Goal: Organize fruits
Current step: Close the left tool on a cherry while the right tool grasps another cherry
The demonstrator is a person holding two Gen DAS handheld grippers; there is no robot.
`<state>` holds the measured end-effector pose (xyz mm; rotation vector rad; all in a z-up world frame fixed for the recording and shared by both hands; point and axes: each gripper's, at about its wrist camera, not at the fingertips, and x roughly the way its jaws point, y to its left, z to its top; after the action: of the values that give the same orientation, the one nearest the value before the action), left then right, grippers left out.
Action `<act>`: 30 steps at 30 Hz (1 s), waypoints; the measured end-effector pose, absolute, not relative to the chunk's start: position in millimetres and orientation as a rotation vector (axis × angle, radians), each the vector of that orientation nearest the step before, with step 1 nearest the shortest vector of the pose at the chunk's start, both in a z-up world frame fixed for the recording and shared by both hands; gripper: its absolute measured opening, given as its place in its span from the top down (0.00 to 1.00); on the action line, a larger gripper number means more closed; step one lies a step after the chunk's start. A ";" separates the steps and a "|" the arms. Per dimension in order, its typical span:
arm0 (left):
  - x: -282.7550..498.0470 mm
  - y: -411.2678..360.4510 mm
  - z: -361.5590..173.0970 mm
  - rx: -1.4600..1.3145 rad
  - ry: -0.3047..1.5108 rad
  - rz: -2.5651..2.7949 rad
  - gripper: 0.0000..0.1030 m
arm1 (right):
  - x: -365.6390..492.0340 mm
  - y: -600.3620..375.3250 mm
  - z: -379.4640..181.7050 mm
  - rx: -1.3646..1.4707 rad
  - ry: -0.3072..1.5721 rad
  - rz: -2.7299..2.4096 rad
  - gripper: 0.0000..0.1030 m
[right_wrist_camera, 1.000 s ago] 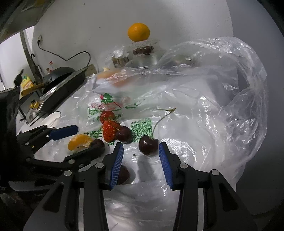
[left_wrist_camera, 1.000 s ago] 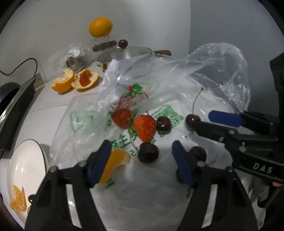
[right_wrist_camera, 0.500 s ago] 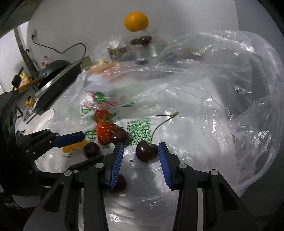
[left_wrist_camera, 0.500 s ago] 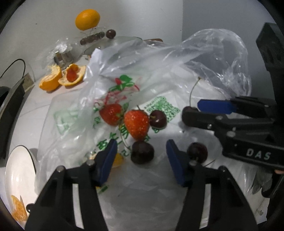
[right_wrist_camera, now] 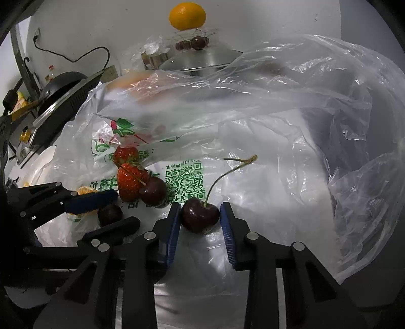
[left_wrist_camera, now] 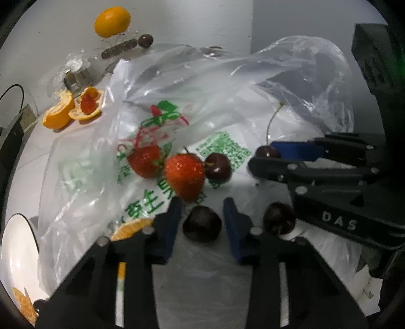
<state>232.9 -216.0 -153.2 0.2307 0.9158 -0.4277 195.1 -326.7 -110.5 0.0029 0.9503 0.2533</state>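
Fruit lies on a spread clear plastic bag (left_wrist_camera: 253,88): two strawberries (left_wrist_camera: 184,174), dark cherries and an orange segment (left_wrist_camera: 131,226). My left gripper (left_wrist_camera: 202,201) is closing, and its blue pads touch both sides of a stemless cherry (left_wrist_camera: 202,226) resting on the bag. My right gripper (right_wrist_camera: 200,206) is closing too, its pads pressed against a stemmed cherry (right_wrist_camera: 200,219). In the left wrist view the right gripper (left_wrist_camera: 260,154) comes in from the right, around that stemmed cherry (left_wrist_camera: 265,151). Another cherry (left_wrist_camera: 218,168) leans on the strawberries, and a loose one (left_wrist_camera: 279,219) lies between the grippers.
A white plate (left_wrist_camera: 15,243) with an orange segment (left_wrist_camera: 21,303) sits at the lower left. Orange peels (left_wrist_camera: 59,114), a whole orange (left_wrist_camera: 112,17) and a steel pot lid (right_wrist_camera: 202,59) stand at the back. A black pan on a cooker (right_wrist_camera: 60,86) is far left.
Both grippers came forward and down over the bag. The left jaws narrowed from wide to around the stemless cherry; the right jaws closed in on the stemmed cherry.
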 end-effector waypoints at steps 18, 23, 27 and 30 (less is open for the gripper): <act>208.7 -201.8 -127.1 0.161 0.842 -0.462 0.71 | 168.5 -325.4 -87.5 -0.009 0.870 0.236 0.69; 198.0 -192.3 -116.6 0.150 0.816 -0.455 0.71 | 159.3 -319.2 -79.2 -0.014 0.853 0.235 0.69; 190.0 -186.4 -108.5 0.146 0.798 -0.453 0.71 | 152.8 -313.4 -73.9 -0.020 0.842 0.234 0.69; 185.3 -183.3 -103.0 0.144 0.784 -0.451 0.71 | 148.6 -309.7 -69.8 -0.026 0.835 0.231 0.69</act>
<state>185.3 -183.3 -103.0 0.1440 0.7839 -0.4511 148.6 -309.7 -69.8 -0.0255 0.8354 0.2307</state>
